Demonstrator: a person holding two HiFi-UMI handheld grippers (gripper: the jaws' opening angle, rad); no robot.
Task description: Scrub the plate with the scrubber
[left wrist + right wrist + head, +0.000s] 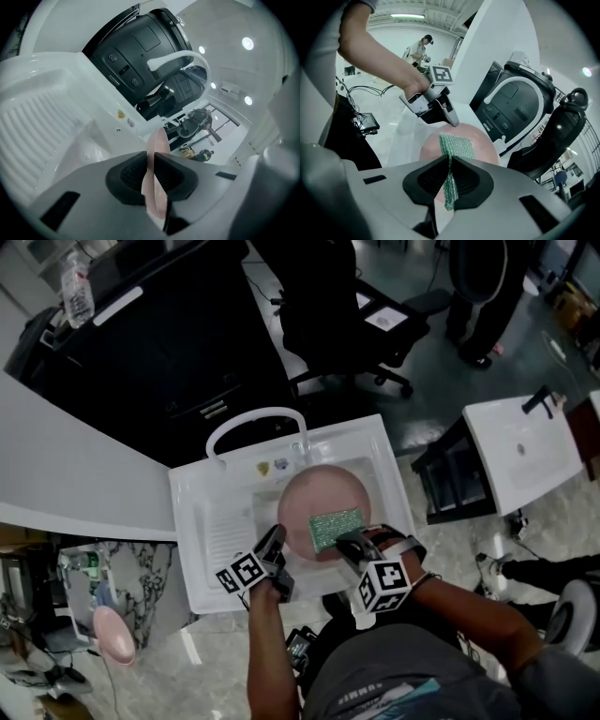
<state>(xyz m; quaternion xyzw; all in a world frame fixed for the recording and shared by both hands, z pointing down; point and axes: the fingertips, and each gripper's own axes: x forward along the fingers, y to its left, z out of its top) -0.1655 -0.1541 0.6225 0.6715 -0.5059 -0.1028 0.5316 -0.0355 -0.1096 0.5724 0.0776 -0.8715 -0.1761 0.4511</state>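
A pink plate (323,498) is held tilted over the basin of a white sink (192,498). My left gripper (277,542) is shut on the plate's near-left rim; in the left gripper view the plate (158,140) runs edge-on between the pads (129,176). A green mesh scrubber (336,526) lies against the plate's front face. My right gripper (352,545) is shut on the scrubber's near edge. In the right gripper view the scrubber (457,145) rises from between the jaws onto the plate (490,152), with the left gripper (452,121) just beyond it.
A white arched faucet (255,420) stands at the sink's far rim, and a ribbed draining board (220,531) takes up its left side. A black office chair (328,306) stands behind. A second white sink (520,451) is at right, and another pink dish (112,634) at lower left.
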